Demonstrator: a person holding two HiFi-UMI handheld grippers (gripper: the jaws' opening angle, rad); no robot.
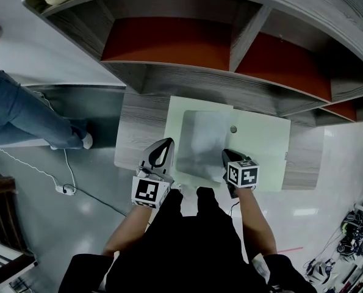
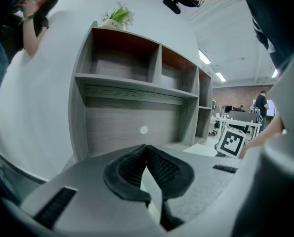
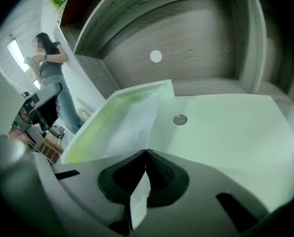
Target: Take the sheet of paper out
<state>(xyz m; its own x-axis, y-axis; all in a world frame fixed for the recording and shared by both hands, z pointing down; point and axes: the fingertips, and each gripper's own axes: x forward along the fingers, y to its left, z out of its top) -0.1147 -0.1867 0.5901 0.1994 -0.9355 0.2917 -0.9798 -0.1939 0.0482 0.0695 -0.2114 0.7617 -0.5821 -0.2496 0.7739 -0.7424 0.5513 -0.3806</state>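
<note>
Pinching the sheet of paper (image 3: 132, 127), mostly inside the green folder (image 1: 263, 142) on the desk (image 1: 135, 133), in shut right gripper (image 3: 146, 153) jaws; clamping the folder edge in left gripper (image 2: 147, 148) jaws; gripping done, pulling out remaining

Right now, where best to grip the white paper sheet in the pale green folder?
The white paper sheet by its near edge, from the person's side: that edge lies bare under the pale green folder's lifted cover. The right claw is shut on it; the left claw holds the folder.
</note>
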